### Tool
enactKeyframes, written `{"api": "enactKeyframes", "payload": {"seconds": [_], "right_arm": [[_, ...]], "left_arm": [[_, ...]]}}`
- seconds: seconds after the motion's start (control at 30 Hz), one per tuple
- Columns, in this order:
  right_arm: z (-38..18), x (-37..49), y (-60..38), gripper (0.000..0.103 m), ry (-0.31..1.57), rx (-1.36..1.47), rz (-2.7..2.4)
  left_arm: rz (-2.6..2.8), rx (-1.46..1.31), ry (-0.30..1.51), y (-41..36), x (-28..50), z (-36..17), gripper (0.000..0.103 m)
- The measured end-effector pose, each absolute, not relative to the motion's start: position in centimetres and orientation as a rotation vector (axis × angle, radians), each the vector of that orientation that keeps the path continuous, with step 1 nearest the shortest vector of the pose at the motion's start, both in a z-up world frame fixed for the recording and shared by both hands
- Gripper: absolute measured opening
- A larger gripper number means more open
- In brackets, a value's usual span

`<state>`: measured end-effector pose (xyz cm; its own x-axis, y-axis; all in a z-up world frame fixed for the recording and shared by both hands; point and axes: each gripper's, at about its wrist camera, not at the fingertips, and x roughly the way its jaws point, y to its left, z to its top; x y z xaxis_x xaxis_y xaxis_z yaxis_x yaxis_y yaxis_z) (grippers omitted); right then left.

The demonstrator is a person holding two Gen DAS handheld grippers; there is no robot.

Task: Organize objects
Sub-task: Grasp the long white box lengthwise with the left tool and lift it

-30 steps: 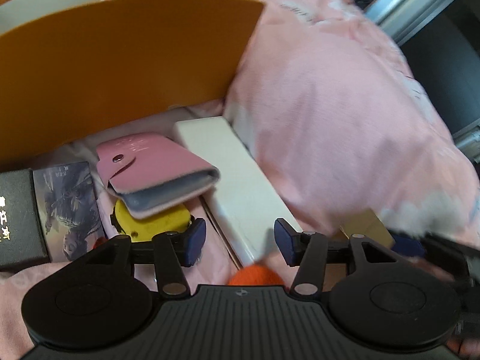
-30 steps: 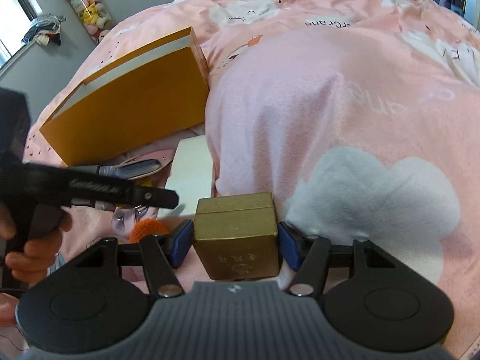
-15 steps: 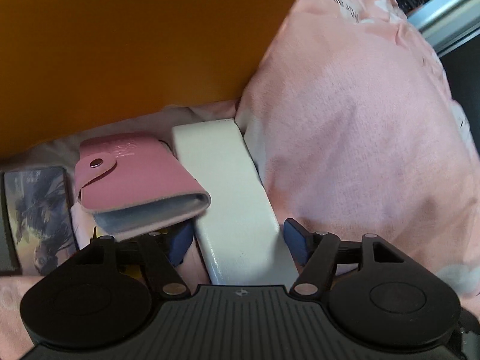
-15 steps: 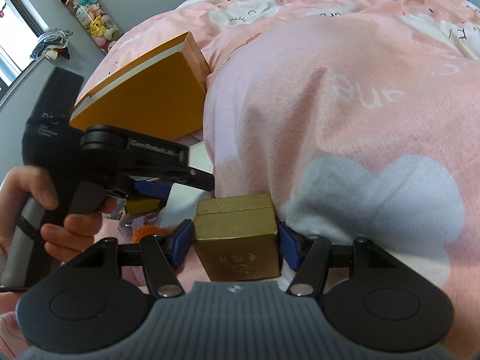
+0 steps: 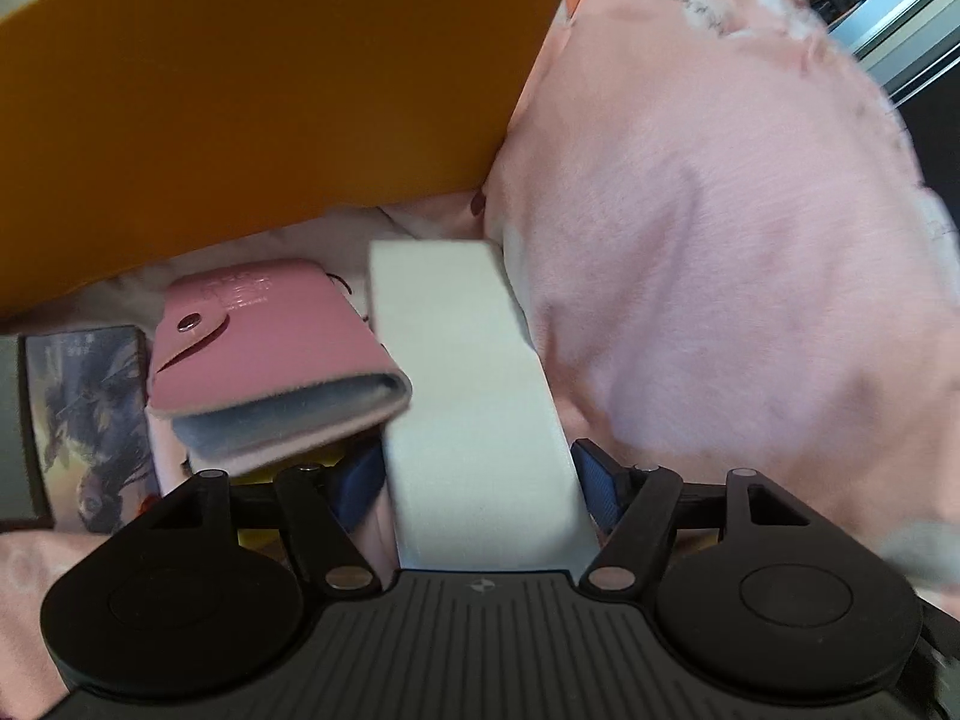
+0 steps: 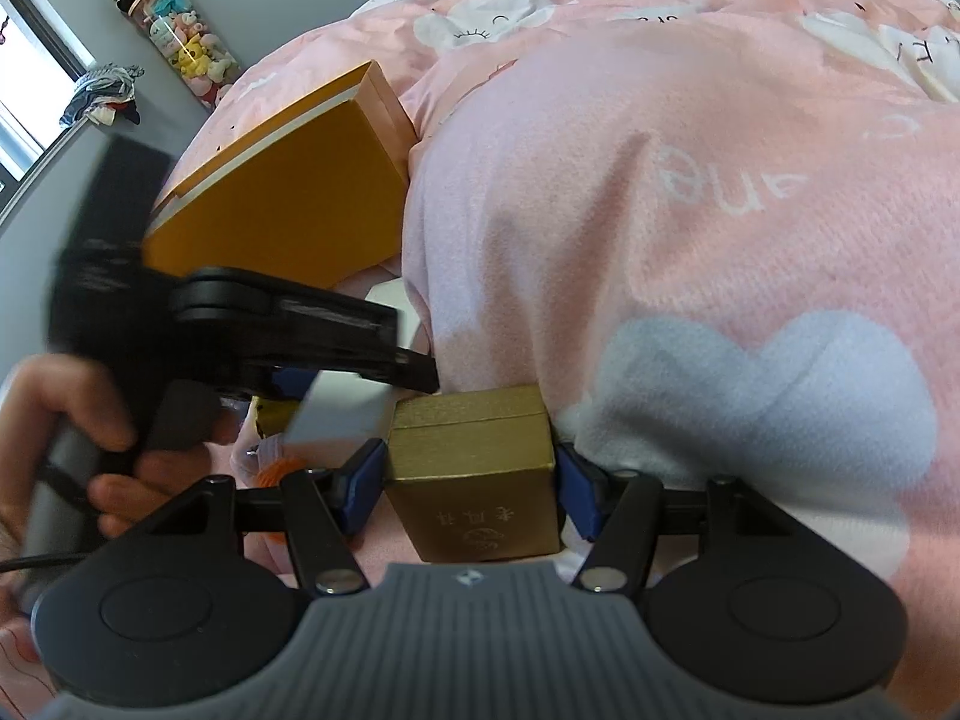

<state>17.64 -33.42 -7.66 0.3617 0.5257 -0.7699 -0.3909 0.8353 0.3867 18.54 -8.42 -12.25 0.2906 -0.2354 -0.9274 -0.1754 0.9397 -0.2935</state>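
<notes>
My left gripper (image 5: pixel 480 486) has its blue pads on both sides of a long white box (image 5: pixel 468 372), which looks lifted at its near end; it also shows in the right wrist view (image 6: pixel 342 414). A pink card wallet (image 5: pixel 270 348) lies just left of it, over a yellow item (image 5: pixel 258 537). My right gripper (image 6: pixel 468 489) is shut on a gold box (image 6: pixel 474 474) with printed characters. The left gripper's black body (image 6: pixel 240 324) and the hand holding it sit left of the gold box. The orange storage box (image 5: pixel 240 90) (image 6: pixel 288 204) stands behind.
A picture card (image 5: pixel 90 420) and a dark box (image 5: pixel 12 420) lie left of the wallet. An orange knitted thing (image 6: pixel 282 468) lies under the left gripper. A pink quilt mound (image 5: pixel 720 300) (image 6: pixel 690 210) rises on the right. Everything rests on a pink bed.
My left gripper has moved forward over the white box and closed onto it, tilting it up. The right gripper still holds the gold box, almost unmoved.
</notes>
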Motion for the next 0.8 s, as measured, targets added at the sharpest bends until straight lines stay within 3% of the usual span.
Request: {"api": "enactKeyframes", "payload": {"seconds": [0.43,0.8], "right_arm": [[-4.7,16.6,-32.9,0.062,1.007,0.12,0.616],[-4.2,15.8,-30.6,0.062,1.007,0.067,0.67]], "left_arm": [[-0.137,-0.516,1.226,-2.5,14.5,-8.3,0.074],[-0.188,-0.13,1.076,-0.9,9.3,-4.1,0.073]]}}
